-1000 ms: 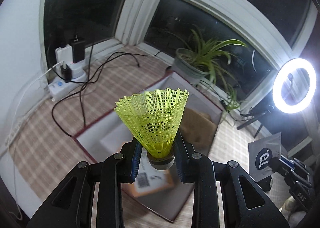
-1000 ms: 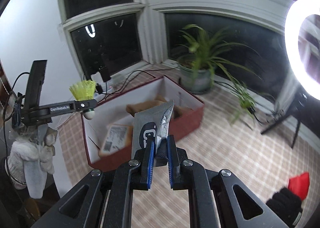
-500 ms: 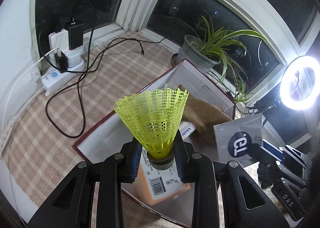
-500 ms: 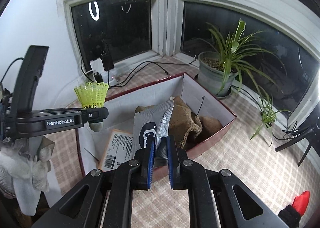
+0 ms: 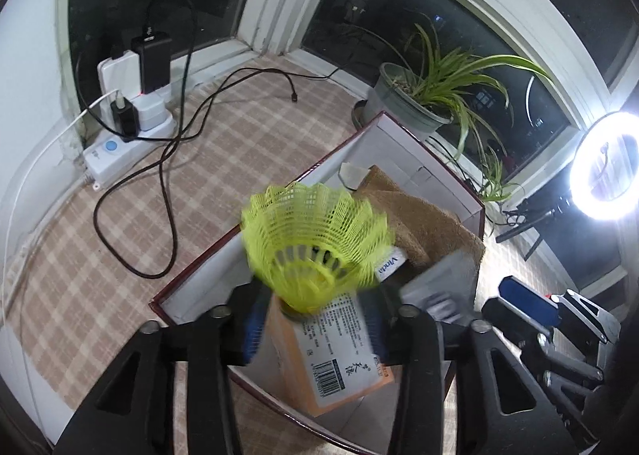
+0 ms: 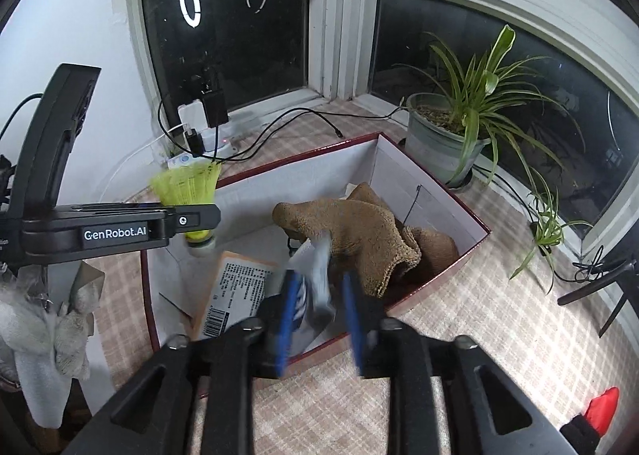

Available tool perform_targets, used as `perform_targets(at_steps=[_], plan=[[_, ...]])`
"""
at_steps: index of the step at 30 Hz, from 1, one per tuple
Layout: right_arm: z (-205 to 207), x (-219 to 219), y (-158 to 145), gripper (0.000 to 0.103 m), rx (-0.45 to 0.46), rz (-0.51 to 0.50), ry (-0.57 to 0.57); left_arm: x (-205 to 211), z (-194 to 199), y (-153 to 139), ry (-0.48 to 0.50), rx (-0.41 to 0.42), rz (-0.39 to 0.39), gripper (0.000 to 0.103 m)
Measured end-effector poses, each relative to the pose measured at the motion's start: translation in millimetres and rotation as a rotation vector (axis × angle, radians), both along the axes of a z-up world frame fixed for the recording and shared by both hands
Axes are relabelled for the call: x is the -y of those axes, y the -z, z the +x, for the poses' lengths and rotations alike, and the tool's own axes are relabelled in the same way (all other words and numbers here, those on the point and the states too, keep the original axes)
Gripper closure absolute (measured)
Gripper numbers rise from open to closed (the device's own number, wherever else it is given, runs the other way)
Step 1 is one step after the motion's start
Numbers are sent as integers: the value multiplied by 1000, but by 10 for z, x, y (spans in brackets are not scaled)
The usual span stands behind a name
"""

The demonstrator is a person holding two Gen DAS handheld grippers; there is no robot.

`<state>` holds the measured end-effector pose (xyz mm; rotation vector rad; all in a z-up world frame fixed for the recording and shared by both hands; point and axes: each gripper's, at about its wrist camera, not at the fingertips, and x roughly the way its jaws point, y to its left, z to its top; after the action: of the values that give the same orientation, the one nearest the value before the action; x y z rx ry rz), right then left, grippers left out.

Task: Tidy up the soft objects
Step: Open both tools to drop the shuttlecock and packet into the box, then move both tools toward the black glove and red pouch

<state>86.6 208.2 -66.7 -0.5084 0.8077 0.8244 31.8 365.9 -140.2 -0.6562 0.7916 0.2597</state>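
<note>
Both tools hang over the open box [image 6: 471, 233] so that what they let go lands inside. The left tool [image 5: 319, 329] has just been opening; the shuttlecock [image 5: 317, 243] sits loose between its spread jaws, tipping, cork down. The right tool [image 6: 319, 319] has likewise been opening, and its grey pouch [image 6: 315, 275] slips free between the pads, above the brown cloth [image 6: 359, 231] and the orange packet [image 6: 235, 283] already in there.
</note>
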Motion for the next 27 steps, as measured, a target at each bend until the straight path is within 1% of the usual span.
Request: perform_targets(at_steps=[1, 2, 11, 15, 17, 20, 27], plan=[[-4, -1, -3, 64, 1, 3, -3, -9, -1, 5, -6, -3, -3, 48], [-6, 0, -4, 60, 1, 5, -4, -18, -2, 12, -11, -7, -8, 45], [4, 73, -60, 57, -17, 41, 3, -61, -79, -12, -40, -9, -14, 45], [25, 164, -86, 56, -35, 66, 19, -49, -106, -41, -48, -6, -10, 45], [26, 216, -102, 54, -38, 75, 26, -42, -123, -54, -56, -3, -14, 45], [15, 322, -135, 50, -38, 87, 35, -4, -150, -93, -63, -1, -24, 45], [16, 649, -208, 47, -46, 115, 71, 211, -194, -217, -57, 24, -20, 45]])
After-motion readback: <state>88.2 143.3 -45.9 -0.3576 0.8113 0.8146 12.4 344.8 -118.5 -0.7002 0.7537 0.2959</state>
